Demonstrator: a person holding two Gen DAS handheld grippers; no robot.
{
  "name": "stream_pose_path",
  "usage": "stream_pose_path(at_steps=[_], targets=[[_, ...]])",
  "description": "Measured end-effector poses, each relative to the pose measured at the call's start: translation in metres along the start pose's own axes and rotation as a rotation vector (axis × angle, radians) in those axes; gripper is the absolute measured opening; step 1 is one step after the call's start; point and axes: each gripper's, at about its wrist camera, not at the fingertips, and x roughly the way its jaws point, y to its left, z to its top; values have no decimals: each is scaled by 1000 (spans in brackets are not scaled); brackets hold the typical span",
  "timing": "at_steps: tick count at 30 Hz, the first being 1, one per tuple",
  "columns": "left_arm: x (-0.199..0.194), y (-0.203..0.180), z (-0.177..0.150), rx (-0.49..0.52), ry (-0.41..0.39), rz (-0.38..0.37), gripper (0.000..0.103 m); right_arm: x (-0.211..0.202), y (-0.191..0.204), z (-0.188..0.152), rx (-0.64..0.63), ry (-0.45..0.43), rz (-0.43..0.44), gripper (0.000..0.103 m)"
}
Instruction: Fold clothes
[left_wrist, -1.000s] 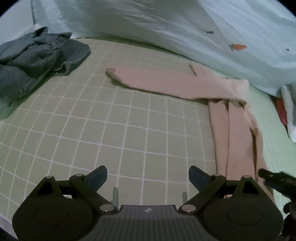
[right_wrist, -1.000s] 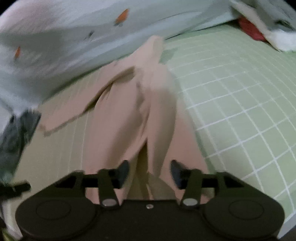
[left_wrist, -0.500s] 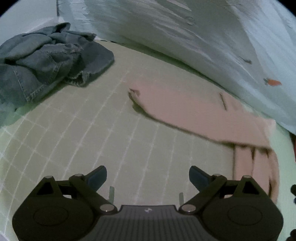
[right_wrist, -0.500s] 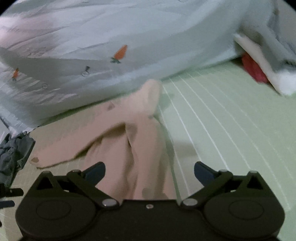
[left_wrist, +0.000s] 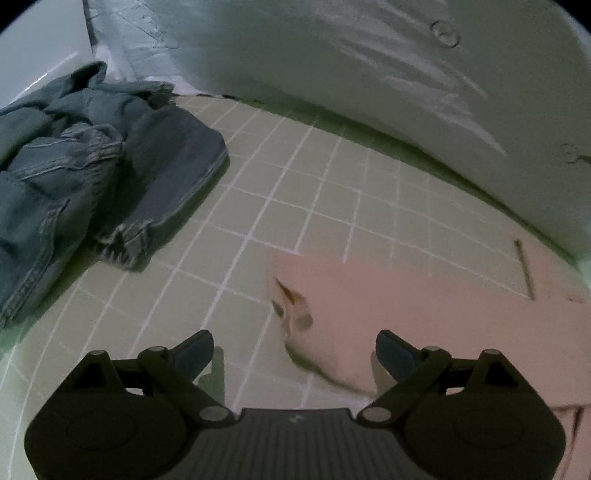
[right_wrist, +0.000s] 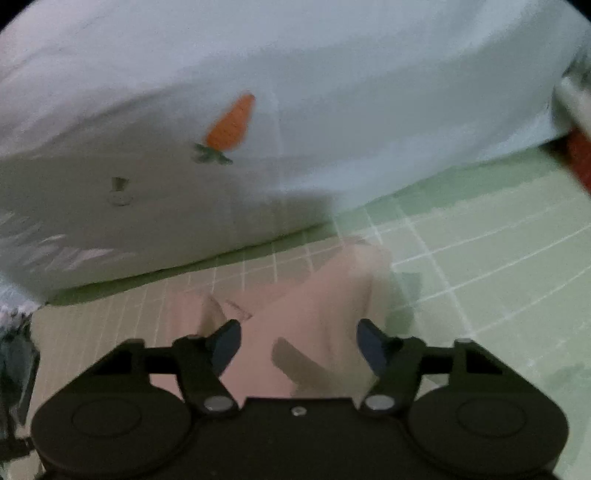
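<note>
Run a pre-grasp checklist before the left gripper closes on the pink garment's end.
1. Left gripper open: ok, jaws spread wide.
2. End of the pink garment lies between its fingers: ok, though blurred.
3. Right gripper open and holding nothing: ok, over the same garment.
4. Denim jeans apart from the garment: ok, checked sheet shows between them.
5. Carrot-print duvet off the garment: cannot tell, far edge close.
</note>
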Motion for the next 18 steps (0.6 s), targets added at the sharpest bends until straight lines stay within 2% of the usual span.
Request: stream_pose_path(at_steps=[1,2,3,4,6,10,12,15,16,18], targets=[[4,0,1,-4,5,2,88,9,0,2,1,18,-18,54],[6,0,2,-3,4,8,84,16,1,3,-7,22,-35,36],[7,-1,2,8,-9,19,79,19,1,4,-20,15,-42,25],[8,-2,2,24,-19,34,76,18,2,6,-36,0,-30,4],[7,-4,2,54,-34,66,67,13,7,11,-79,-44,9,4],[5,-3,-1,66,-52,65,65,3,23,15,-196,-142,46,4],[5,-3,-2,66,-60,66,65,18,23,17,-192,-121,39,4],[6,-5,-2,66,-65,66,65,49,19,15,-182,-31,-7,8],[6,-5,-2,68,-67,65,65,56,18,13,-186,-2,-30,13],[5,-4,-4,68,-76,63,64,48,18,10,-182,-16,-54,36]])
